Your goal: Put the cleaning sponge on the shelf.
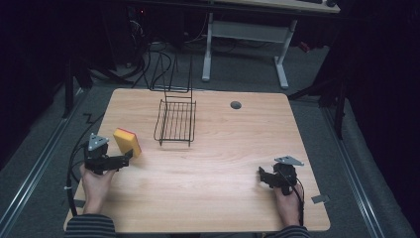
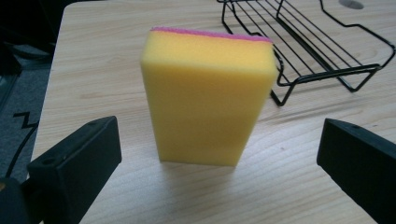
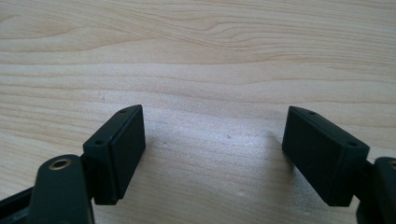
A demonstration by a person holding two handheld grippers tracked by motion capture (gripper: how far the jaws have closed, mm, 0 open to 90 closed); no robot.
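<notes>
Sponge (image 2: 208, 95) first: it stands upright on one narrow end on the table (image 1: 223, 163), its long axis vertical, its broad yellow face turned toward your left gripper (image 1: 130, 155) and a thin pink layer on the far side. It sits near the table's left edge, just ahead of that gripper and a little left of the wire rack (image 1: 176, 121), apart from it.

Your left gripper's jaws are spread as wide as they go, with nothing gripped. In the left gripper view the sponge stands beyond the two black pads, centred in the gap between them and touching neither. So the line of approach runs straight ahead: the sponge lies dead in front of the fingers, and the jaws would close across its width, not its height.

Your right gripper (image 1: 261, 177) rests at the right side of the table, well apart from the sponge, with the rack between the two sides. Its jaws are also parted, with bare wood grain between them and nothing held.

Your left hand is plainly the nearer one. Standing on so small a base, the sponge would likely tip if one pad touches it before the other, so keep it centred as you advance.
</notes>
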